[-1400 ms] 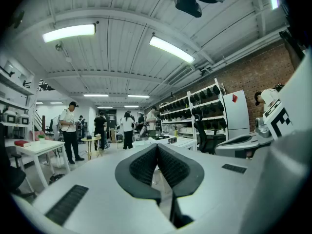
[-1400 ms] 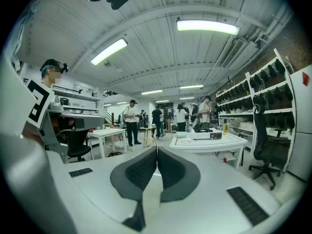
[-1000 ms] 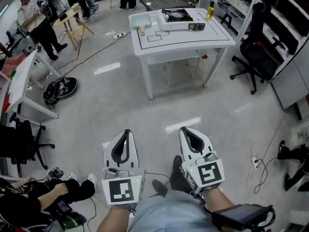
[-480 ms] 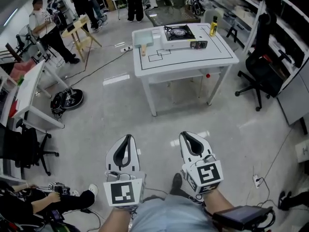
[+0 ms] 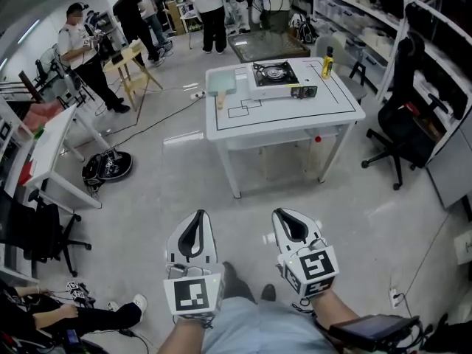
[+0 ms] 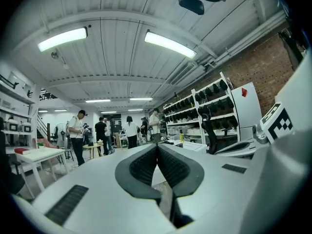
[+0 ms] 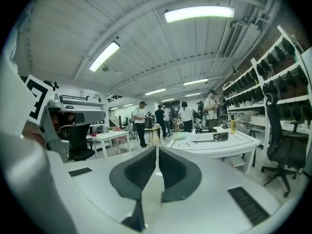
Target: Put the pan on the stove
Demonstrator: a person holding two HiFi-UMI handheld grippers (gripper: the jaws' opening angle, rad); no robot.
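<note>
Left gripper [image 5: 195, 223]: jaws pressed together, nothing between them
Right gripper [image 5: 289, 221]: jaws together too, empty
Pan [image 5: 221, 84]: pale, square, lying flat at the far left part of the desk [image 5: 295, 113], just left of the stove [image 5: 274, 76] and not on it
Pan's long axis: runs from the desk's far edge toward its near edge, with the handle [image 5: 218, 102] pointing at the near edge, toward the person
Direction from the grippers: straight ahead and well apart, with open floor between them and the desk's near edge
Nearer hand: the pan lies closer to the left gripper's line than the right's, so the left looks slightly better placed for the handle
Stove side: the burner sits right of the pan, toward the desk's far middle, so the carry would go rightward
</note>
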